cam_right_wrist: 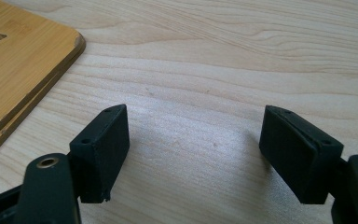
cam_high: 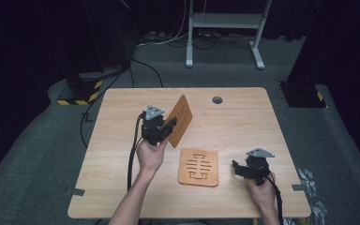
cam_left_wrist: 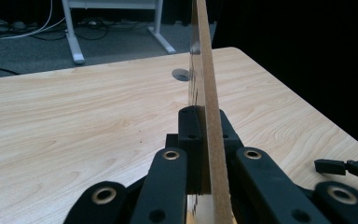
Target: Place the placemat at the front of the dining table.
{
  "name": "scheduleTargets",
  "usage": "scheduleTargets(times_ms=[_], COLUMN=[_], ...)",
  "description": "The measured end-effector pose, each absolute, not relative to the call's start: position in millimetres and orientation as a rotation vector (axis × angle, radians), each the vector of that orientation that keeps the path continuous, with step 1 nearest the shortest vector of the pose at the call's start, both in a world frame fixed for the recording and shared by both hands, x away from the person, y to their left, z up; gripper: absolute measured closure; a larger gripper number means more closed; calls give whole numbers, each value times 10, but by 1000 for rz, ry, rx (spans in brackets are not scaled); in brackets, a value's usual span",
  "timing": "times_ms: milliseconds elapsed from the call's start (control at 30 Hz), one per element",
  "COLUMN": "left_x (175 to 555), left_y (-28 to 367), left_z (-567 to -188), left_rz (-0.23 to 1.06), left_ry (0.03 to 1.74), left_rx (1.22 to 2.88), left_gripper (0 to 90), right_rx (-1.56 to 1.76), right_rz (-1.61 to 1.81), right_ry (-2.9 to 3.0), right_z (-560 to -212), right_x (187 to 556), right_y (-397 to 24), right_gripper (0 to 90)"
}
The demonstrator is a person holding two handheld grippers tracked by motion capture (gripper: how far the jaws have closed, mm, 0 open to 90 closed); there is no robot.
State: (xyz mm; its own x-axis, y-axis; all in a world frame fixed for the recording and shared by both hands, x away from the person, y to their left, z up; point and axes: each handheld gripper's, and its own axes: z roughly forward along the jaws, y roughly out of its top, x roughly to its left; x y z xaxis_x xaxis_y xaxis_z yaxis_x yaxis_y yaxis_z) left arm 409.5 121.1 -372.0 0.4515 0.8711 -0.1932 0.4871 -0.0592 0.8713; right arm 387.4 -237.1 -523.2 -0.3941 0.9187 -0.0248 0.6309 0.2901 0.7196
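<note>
The left gripper holds one wooden slotted board tilted above the tabletop. The right gripper is wide open and empty, just beside the flat slotted board.

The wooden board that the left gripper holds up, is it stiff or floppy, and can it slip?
The board is probably stiff: gripped at one edge by the left gripper, it stands straight, without sag. It looks thin, so likely light. Its smooth face might slip if the grip loosens.
</note>
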Motion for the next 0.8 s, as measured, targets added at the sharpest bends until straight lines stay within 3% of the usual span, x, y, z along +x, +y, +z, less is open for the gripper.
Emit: scheduleTargets(times_ms=[800], left_x=[4262], left_y=[1221], left_z=[-3708], left_rz=[488], left_ry=[1206], left_rx=[1723], left_gripper=[859], right_rx=[1390], right_rz=[886], right_ry=[2119], right_z=[-5237], right_x=[3873], right_y=[-2366], right_gripper=[240])
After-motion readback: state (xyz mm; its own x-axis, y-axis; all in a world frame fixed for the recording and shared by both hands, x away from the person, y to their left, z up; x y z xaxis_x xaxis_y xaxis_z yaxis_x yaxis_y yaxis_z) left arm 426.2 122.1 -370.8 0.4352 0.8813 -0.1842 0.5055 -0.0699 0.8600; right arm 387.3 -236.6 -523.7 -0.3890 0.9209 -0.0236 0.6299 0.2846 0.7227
